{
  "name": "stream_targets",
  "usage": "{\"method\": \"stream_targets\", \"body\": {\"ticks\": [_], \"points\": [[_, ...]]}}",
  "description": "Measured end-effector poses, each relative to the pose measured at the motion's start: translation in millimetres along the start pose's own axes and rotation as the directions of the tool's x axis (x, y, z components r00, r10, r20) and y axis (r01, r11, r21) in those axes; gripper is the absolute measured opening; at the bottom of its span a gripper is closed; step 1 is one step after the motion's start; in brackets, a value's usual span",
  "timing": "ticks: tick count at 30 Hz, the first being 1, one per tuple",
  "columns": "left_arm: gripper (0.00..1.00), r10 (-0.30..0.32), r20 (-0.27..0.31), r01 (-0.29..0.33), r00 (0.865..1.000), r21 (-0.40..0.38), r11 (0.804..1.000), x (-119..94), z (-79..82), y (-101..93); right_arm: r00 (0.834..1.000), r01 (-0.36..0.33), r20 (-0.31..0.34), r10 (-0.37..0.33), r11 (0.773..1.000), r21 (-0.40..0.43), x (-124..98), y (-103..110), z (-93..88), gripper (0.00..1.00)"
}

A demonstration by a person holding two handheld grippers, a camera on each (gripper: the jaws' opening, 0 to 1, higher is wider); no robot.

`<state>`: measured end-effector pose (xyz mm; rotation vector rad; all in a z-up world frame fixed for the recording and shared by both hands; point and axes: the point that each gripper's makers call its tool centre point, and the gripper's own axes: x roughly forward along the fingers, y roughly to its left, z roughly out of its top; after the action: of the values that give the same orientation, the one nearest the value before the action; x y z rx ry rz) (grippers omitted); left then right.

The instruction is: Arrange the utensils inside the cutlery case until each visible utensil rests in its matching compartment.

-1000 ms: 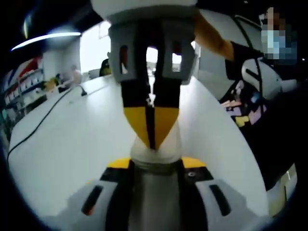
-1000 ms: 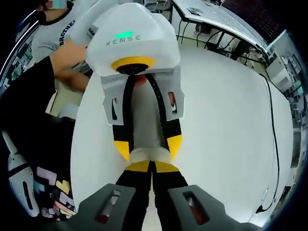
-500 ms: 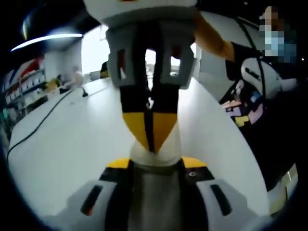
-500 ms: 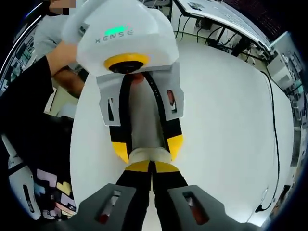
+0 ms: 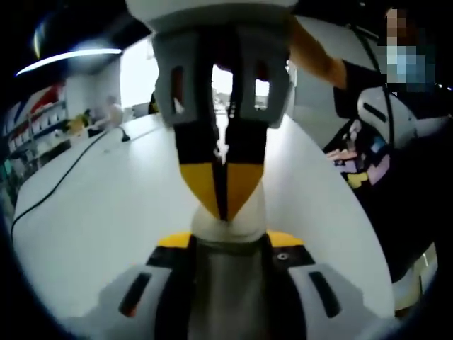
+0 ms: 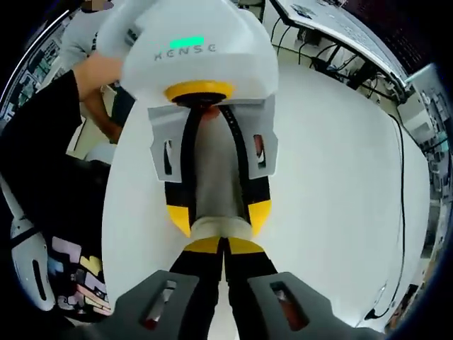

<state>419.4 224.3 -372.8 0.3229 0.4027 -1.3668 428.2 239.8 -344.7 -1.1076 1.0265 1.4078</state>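
At the bottom of the left gripper view, the left gripper (image 5: 226, 241) has its jaws spread wide around a pale object (image 5: 228, 283) that sits between them, touching both. I cannot tell whether it is the cutlery case. From the top of that view comes the right gripper (image 5: 226, 193), yellow tips pressed together and resting on the object's rounded white end. Whether they pinch anything is hidden. Below lies a white table (image 5: 92, 212), with a black cable (image 5: 64, 177) at its left, and a person's dark sleeve (image 6: 35, 142) at the left of the right gripper view.

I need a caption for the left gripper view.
The left claw grips a white cylinder; the shut right claw meets its end.
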Motion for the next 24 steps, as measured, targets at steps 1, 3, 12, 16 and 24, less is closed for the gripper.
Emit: {"method": "stream_targets", "body": {"ticks": [1,3,12,16,24], "points": [[0.38,-0.002,-0.007,0.002,1.0,0.001,1.0,-0.3,0.1,0.3,1.0,0.004,0.028,-0.004,1.0,-0.001,-3.1,-1.7,3.0,0.0],[0.37,-0.002,-0.022,0.002,1.0,0.0,1.0,-0.5,0.1,1.3,0.998,0.021,0.056,-0.019,0.999,-0.038,-12.0,-0.9,-0.8,0.03],[0.36,0.006,-0.033,-0.006,0.999,-0.002,1.0,3.2,0.9,2.9,0.986,0.084,0.151,-0.078,0.996,-0.034,-46.7,-7.1,-38.9,0.37],[0.36,0.004,-0.082,-0.004,0.997,0.005,1.0,4.7,1.1,3.1,0.979,0.133,0.161,-0.127,0.991,-0.026,-47.1,-9.2,-71.0,0.49],[0.44,0.016,-0.342,-0.015,0.94,0.007,1.0,-4.9,-3.2,12.5,0.982,0.098,0.156,-0.102,0.995,0.033,-30.5,16.1,-138.8,0.54]]}}
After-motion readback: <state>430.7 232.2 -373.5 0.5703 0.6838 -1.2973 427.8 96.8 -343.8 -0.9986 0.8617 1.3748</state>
